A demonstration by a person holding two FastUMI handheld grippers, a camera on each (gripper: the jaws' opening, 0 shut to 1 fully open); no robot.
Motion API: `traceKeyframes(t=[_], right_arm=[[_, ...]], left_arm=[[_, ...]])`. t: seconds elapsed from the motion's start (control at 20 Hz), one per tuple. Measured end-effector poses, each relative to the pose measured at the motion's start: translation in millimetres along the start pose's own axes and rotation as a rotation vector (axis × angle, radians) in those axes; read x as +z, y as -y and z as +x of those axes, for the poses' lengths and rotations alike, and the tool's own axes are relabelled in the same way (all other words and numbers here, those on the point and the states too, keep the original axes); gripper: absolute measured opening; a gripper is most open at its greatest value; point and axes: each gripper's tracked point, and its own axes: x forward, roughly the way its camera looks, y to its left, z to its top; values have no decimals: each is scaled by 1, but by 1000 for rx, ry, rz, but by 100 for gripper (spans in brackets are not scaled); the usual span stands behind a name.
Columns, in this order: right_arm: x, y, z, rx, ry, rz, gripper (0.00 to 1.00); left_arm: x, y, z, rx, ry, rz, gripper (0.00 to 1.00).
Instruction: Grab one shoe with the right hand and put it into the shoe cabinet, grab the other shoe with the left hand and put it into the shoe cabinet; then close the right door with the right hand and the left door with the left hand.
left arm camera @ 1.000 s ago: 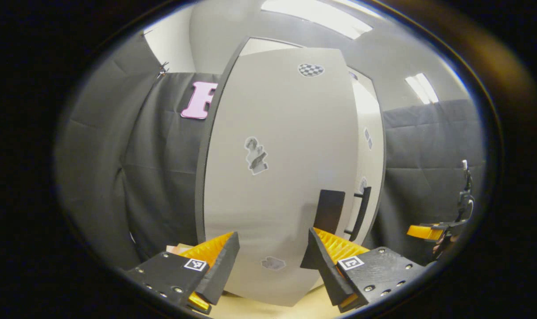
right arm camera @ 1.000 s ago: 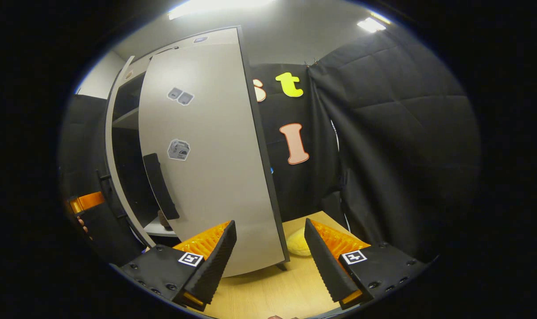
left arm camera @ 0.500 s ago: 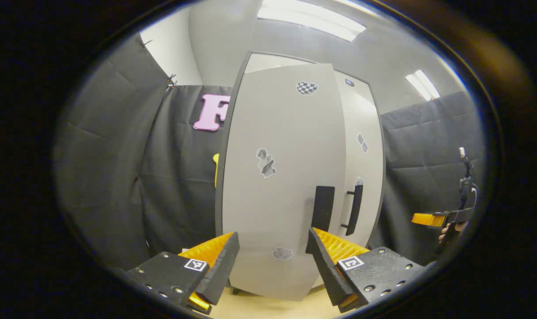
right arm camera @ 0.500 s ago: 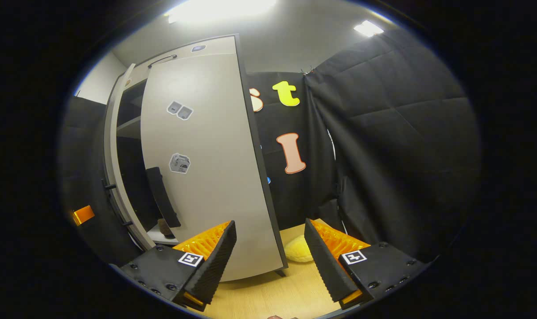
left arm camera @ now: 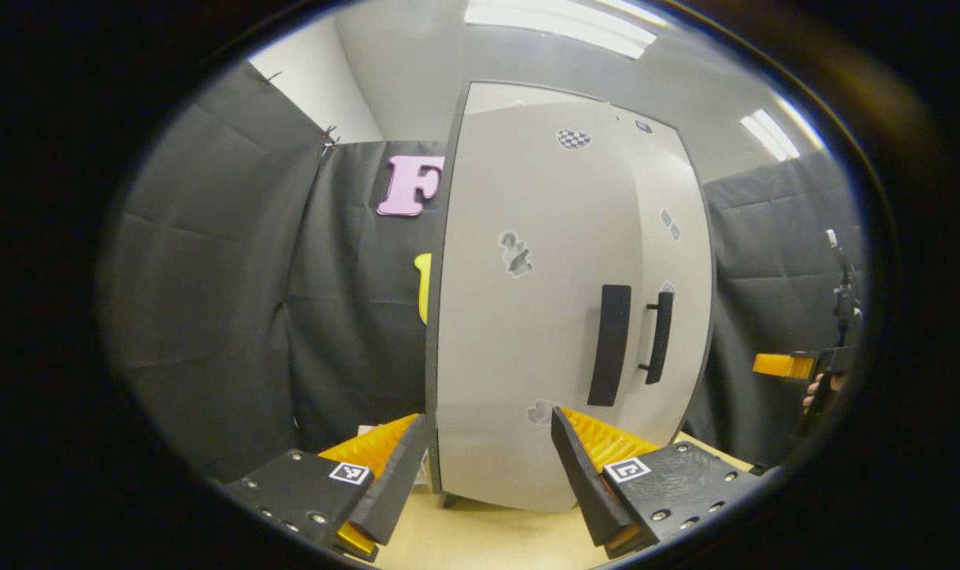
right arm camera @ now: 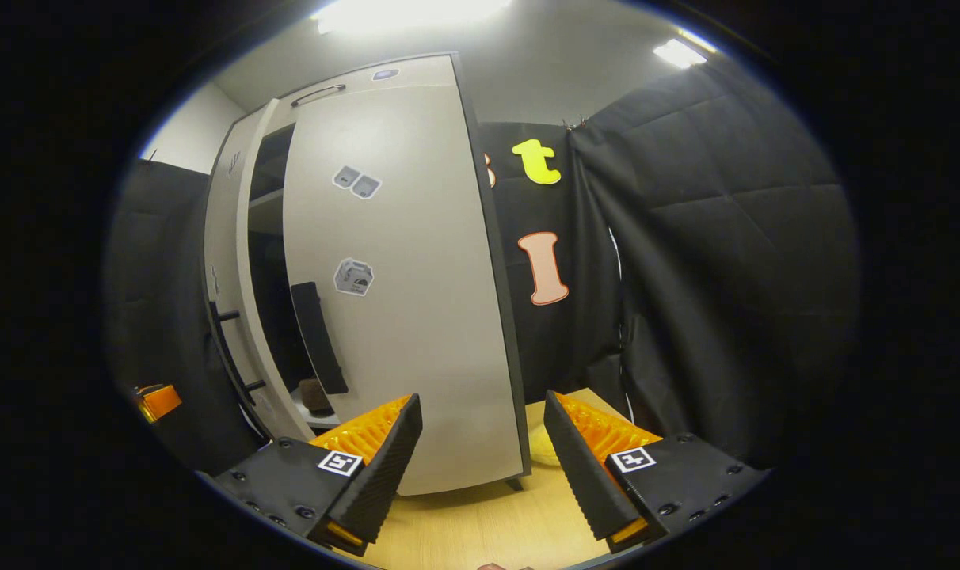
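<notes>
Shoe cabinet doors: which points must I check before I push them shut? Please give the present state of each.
1. Right door shut: not ok; a dark gap shows at its handle edge.
2. Left door shut: cannot tell; its handle sits close to the right door's.
3. Both shoes inside: cannot tell; one dark thing lies on the shelf seen through the gap.
4. Right gripper free: ok; jaws open, holding nothing.
5. Left gripper free: ok; jaws open, holding nothing.
</notes>
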Motion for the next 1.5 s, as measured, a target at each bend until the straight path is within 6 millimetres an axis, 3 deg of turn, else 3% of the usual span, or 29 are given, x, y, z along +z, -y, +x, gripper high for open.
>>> traceKeyframes(t=[0.05, 0.1, 0.15, 0.25, 0.3, 0.65, 0.7, 0.95, 1.0, 1.1, 1.15, 1.2, 1.35, 1.45, 1.5], right_arm=[[-2, -2, 1, 8, -2, -3, 98], [-5, -4, 0, 16, -6, -9, 98], [-7, -7, -1, 28, -12, -18, 92], [-11, -11, -1, 47, -21, -32, 92], [-13, -13, -2, 58, -24, -36, 98], [-23, -24, -3, 111, -35, -31, 98], [-23, -24, -4, 112, -33, -30, 98], [-13, -20, -3, 108, 7, -13, 98], [-11, -19, -2, 104, 18, -17, 97], [-10, -18, -1, 101, 23, -24, 97], [-10, -18, -1, 102, 23, -24, 97], [-9, -18, -2, 104, 25, -22, 97], [-6, -18, -2, 100, 33, -17, 97], [-2, -19, -3, 108, 43, -16, 97], [1, -16, -4, 105, 50, -20, 97]], left_arm=[[1, -2, -2, 13, 10, 3, 98], [1, -5, -3, 27, 20, 1, 98], [1, -6, -5, 38, 28, -6, 98], [-1, -9, -7, 57, 33, -16, 98], [-3, -10, -10, 70, 35, -9, 98], [-13, -16, -16, 134, 27, 50, 98], [-15, -14, -17, 130, 24, 51, 91], [-14, -7, -17, 113, 30, 48, 91], [-12, -7, -17, 109, 40, 51, 84], [-8, -6, -15, 102, 55, 51, 98], [-6, -5, -13, 99, 57, 48, 98], [-5, -5, -13, 97, 58, 45, 83], [-4, -5, -8, 91, 52, 50, 83], [-5, -5, -9, 95, 47, 50, 98], [-5, -5, -8, 92, 48, 48, 83]])
